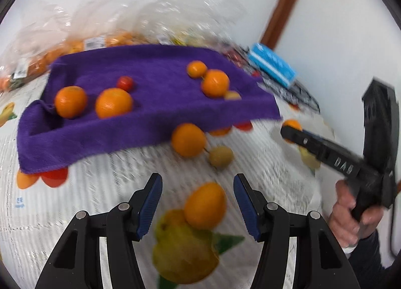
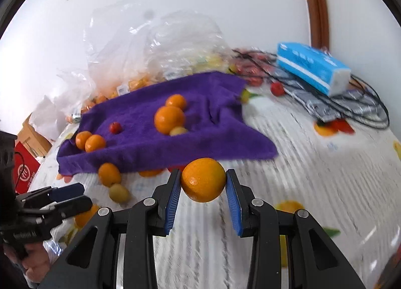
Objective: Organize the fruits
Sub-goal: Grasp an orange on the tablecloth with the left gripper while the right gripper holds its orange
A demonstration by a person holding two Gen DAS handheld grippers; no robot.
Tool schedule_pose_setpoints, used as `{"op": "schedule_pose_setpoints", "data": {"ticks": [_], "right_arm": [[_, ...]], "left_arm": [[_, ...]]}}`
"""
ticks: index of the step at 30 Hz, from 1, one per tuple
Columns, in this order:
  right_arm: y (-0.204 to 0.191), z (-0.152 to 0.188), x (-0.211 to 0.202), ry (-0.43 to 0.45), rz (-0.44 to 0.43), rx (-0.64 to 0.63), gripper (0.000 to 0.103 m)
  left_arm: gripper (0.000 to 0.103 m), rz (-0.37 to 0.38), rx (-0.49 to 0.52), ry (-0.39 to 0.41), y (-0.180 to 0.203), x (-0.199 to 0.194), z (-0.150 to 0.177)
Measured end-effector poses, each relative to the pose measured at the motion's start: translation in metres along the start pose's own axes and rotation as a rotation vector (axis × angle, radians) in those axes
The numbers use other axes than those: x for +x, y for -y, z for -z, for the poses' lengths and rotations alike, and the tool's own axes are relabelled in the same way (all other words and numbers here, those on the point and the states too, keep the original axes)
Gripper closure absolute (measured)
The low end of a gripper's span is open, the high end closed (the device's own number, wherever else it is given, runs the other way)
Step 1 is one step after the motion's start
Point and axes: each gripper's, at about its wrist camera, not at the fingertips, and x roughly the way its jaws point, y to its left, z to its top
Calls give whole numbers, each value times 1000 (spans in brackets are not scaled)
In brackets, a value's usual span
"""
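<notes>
Right gripper [image 2: 203, 183] jaws clamp an orange [image 2: 203, 180], left gripper [image 1: 198, 203] jaws apart, purple towel [image 2: 160, 143] of fruit ahead.

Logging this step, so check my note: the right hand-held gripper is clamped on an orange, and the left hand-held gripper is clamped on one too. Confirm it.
Not quite. The right hand-held gripper is clamped on an orange, but the left hand-held gripper is open and holds nothing; the left wrist view shows only the printed tablecloth between its fingers.

Purple towel [image 2: 155, 136] under orange fruit [image 2: 169, 119]; beside the towel, white worktop [image 2: 313, 163] printed with fruit; blue-and-white pack [image 2: 313, 68].
</notes>
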Motion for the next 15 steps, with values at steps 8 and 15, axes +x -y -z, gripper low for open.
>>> {"op": "schedule_pose_setpoints", "data": {"ticks": [8,15], "right_arm": [[1,12,-8,-19,20,18,67],[-17,14,12,-135,46,-79,67]], "left_arm": [[70,-109,77,-16,15,1,10],[71,-132,74,-16,12,-1,11]]}}
